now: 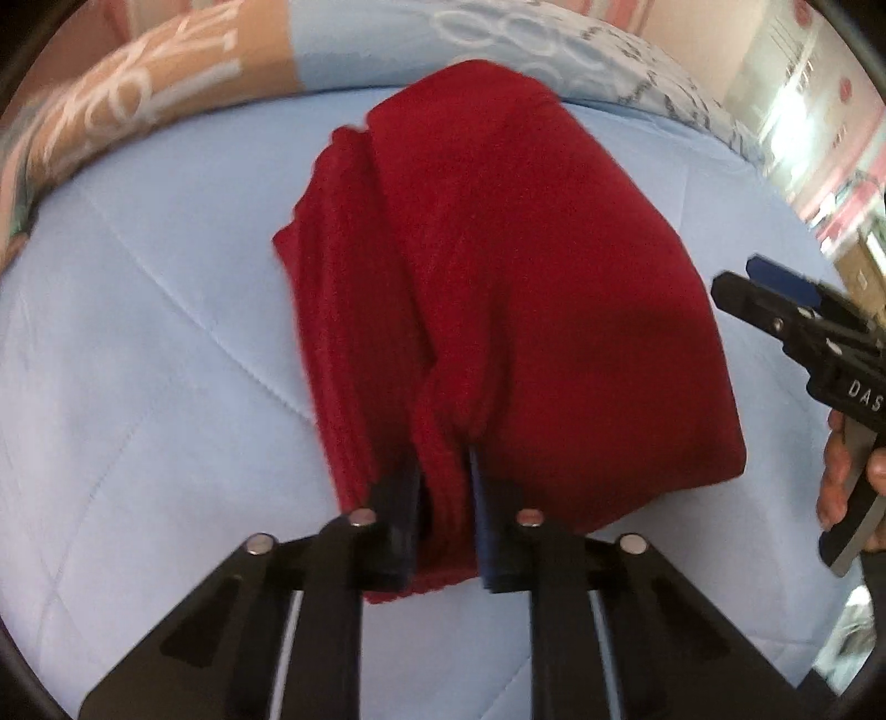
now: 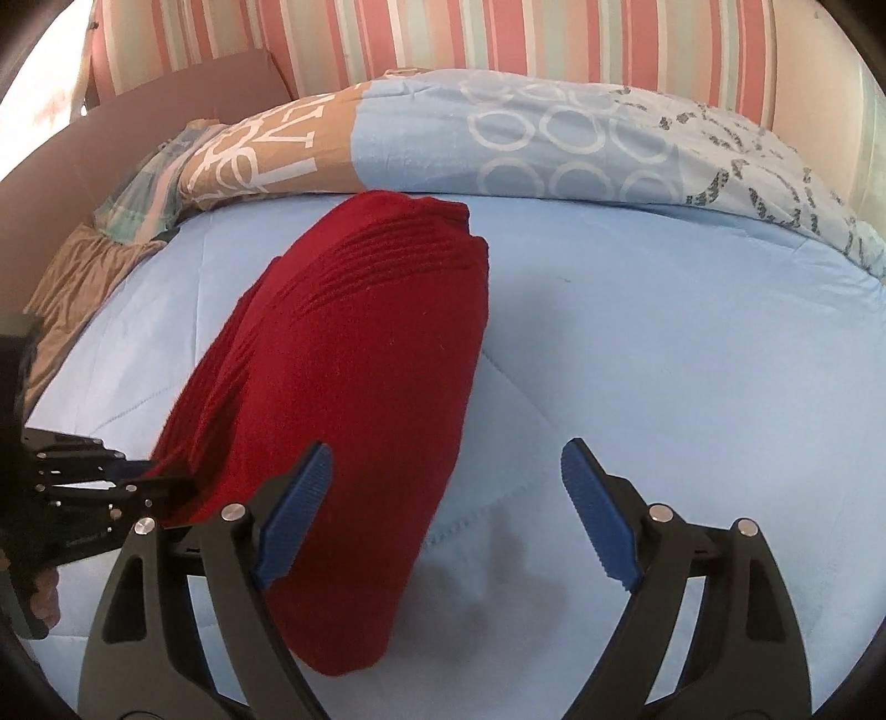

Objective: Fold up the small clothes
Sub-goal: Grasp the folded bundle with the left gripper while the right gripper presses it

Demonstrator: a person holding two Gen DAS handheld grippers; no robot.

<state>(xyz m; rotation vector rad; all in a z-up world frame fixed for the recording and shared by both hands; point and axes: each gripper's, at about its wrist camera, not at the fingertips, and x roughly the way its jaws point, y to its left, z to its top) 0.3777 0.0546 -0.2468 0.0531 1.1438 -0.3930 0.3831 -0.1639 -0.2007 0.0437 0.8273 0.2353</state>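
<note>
A dark red knitted garment (image 1: 526, 249) lies folded in a thick pad on the light blue quilt (image 1: 138, 360). My left gripper (image 1: 446, 498) is shut on its near edge, with a bunch of red cloth pinched between the two pads. In the right wrist view the same garment (image 2: 360, 360) runs from the left gripper (image 2: 138, 482) at the left toward the pillow. My right gripper (image 2: 446, 451) stands open just above the quilt (image 2: 664, 332). Its left blue pad overlaps the garment's right side and nothing is held. The right gripper (image 1: 775, 310) also shows at the right edge of the left wrist view.
A patterned pillow or duvet (image 2: 554, 138) lies across the back of the bed below a striped wall (image 2: 498, 39). A brown cardboard panel (image 2: 138, 127) stands at the back left. A person's hand (image 1: 836, 471) holds the right gripper's handle.
</note>
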